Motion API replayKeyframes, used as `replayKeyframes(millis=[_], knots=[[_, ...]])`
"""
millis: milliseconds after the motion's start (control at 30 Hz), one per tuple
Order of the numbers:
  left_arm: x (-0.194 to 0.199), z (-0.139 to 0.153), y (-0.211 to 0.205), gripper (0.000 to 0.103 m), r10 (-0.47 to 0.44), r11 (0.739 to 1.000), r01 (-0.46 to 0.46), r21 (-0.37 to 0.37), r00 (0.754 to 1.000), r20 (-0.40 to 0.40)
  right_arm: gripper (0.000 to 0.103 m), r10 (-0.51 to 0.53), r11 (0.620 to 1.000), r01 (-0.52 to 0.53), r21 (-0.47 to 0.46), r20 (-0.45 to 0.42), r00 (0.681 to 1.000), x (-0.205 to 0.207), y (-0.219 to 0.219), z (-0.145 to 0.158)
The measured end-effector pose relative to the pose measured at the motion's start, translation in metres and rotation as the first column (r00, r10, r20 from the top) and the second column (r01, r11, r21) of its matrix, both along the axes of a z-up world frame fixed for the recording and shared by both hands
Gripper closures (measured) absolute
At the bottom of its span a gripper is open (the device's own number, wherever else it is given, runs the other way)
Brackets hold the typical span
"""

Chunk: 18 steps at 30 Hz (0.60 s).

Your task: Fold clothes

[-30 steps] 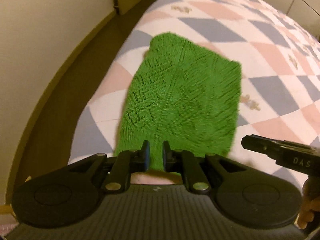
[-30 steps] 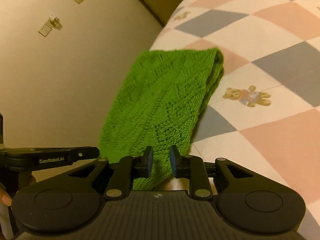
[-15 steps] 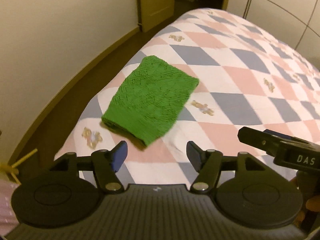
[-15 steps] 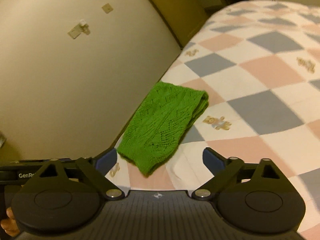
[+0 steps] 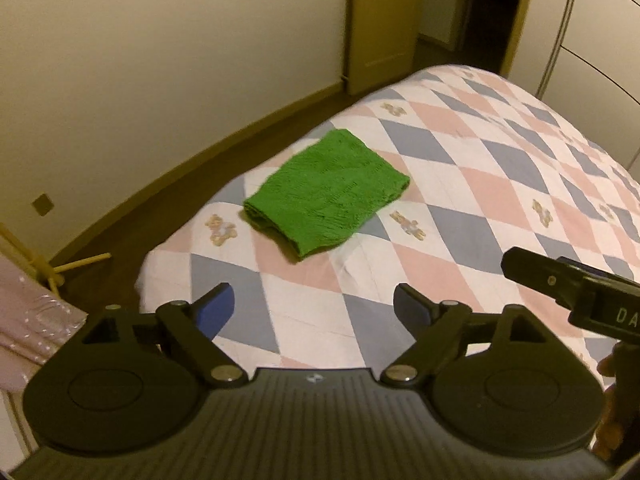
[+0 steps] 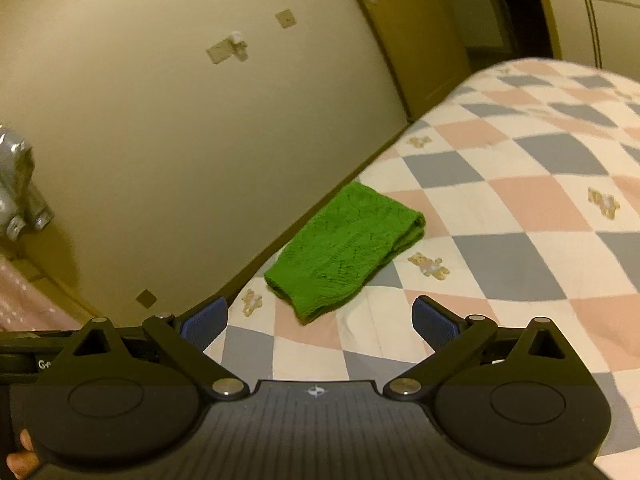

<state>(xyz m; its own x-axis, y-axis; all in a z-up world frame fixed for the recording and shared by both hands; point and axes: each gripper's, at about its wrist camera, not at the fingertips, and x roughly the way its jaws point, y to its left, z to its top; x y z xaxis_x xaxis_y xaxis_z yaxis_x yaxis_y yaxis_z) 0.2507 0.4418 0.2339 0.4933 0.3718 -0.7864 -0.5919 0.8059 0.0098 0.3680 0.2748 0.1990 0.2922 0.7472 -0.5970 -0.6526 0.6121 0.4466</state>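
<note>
Since a second back both grippers had let go of the green knit garment (image 5: 326, 194) and backed off. It sat folded near the bed (image 5: 500, 208) corner, ahead of the left gripper (image 5: 312, 307) and right gripper (image 6: 319, 319), both wide and empty. Only the right view showed its stacked layers.

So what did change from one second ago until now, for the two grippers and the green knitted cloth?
Both the left gripper and the right gripper let go of the folded green knitted cloth, opened wide and pulled back and up. The cloth stayed folded near the corner of the checkered bedspread.
</note>
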Motion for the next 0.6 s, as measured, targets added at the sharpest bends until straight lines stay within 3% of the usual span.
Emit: replayKeyframes(millis=[267,600], knots=[[-0.028,0.025,-0.029,0.003,0.070,0.994,-0.073,0.077,0.997,0.039,0.002,0.032,0.999,-0.032,-0.004,0.038,0.999,-0.016,-0.016,0.014],[-0.047,0.036,-0.047,0.001,0.141,0.982,-0.148,0.119,0.988,0.069,0.000,0.070,0.998,-0.070,-0.001,0.071,0.995,-0.029,-0.027,0.026]])
